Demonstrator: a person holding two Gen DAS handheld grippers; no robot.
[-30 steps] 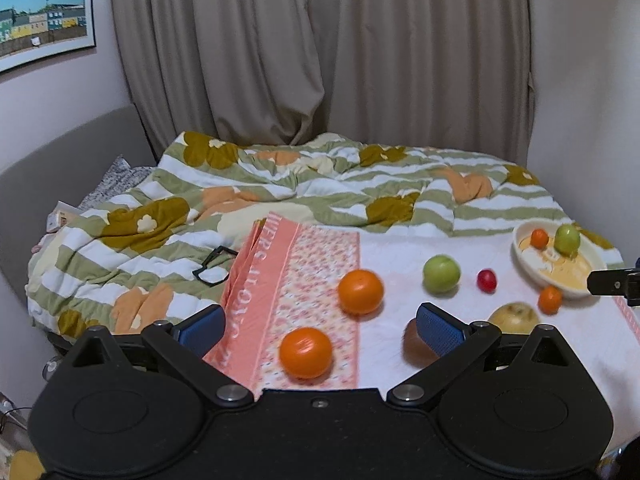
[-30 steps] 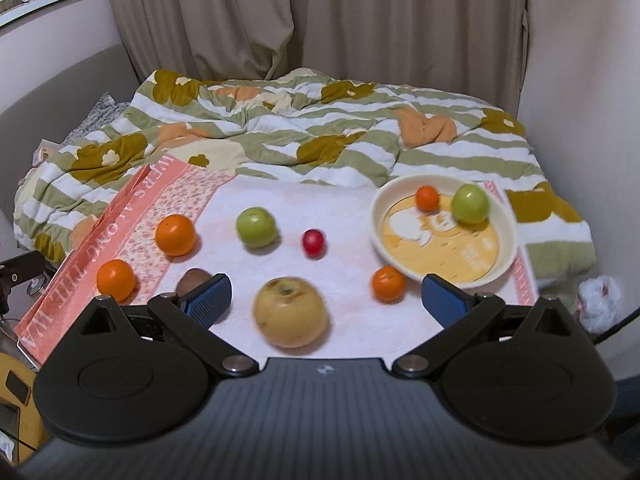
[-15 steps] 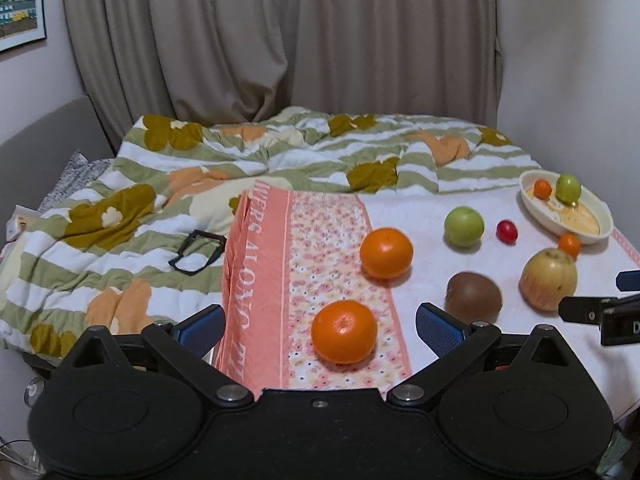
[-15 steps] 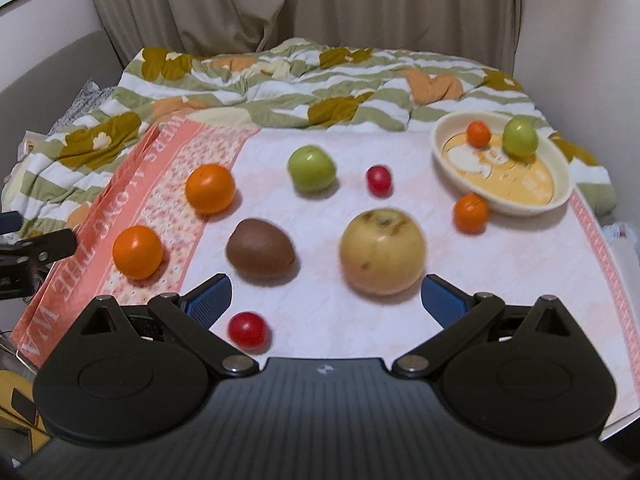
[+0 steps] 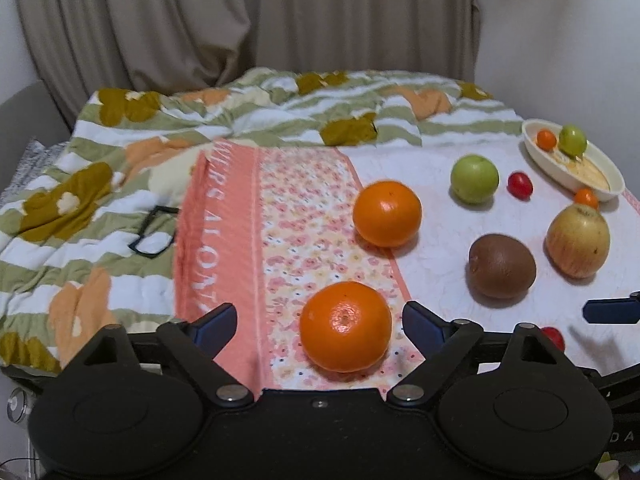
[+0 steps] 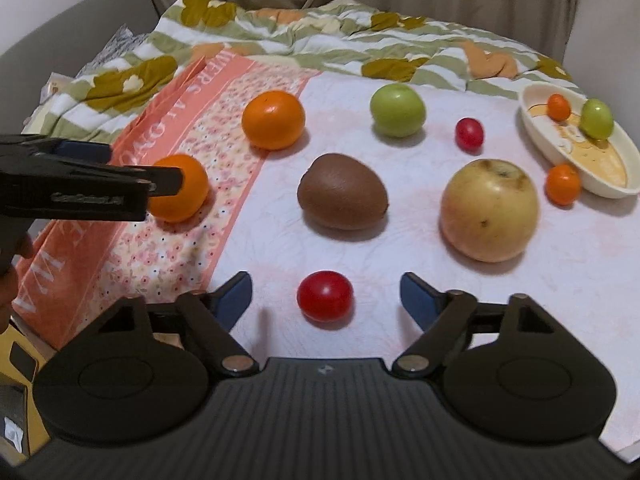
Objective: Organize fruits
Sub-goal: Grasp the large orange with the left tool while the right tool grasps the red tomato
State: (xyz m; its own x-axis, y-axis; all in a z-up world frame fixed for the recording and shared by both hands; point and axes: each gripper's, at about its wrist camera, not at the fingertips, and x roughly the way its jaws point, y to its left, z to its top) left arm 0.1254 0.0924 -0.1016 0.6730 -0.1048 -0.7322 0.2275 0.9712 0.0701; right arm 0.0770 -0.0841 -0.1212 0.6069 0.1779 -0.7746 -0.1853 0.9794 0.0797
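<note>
Fruits lie on a pink and white cloth (image 5: 304, 240) on a bed. My left gripper (image 5: 320, 324) is open around a near orange (image 5: 346, 326), not touching it. A second orange (image 5: 387, 213) lies beyond. My right gripper (image 6: 326, 294) is open around a red cherry tomato (image 6: 325, 295). A brown kiwi (image 6: 343, 191), a yellow apple (image 6: 489, 210), a green apple (image 6: 397, 109), another red tomato (image 6: 469, 132) and a small orange (image 6: 563, 184) lie ahead. A cream bowl (image 6: 538, 136) at the right holds a small orange and a green fruit.
A striped green and orange quilt (image 5: 132, 168) covers the bed to the left and behind. Black glasses (image 5: 152, 236) lie on it. Curtains hang behind, a wall stands at the right. The left gripper shows in the right wrist view (image 6: 100, 176).
Both grippers have moved forward and down toward the fruit. The near orange now sits between the left fingers, and the red tomato between the right fingers.
</note>
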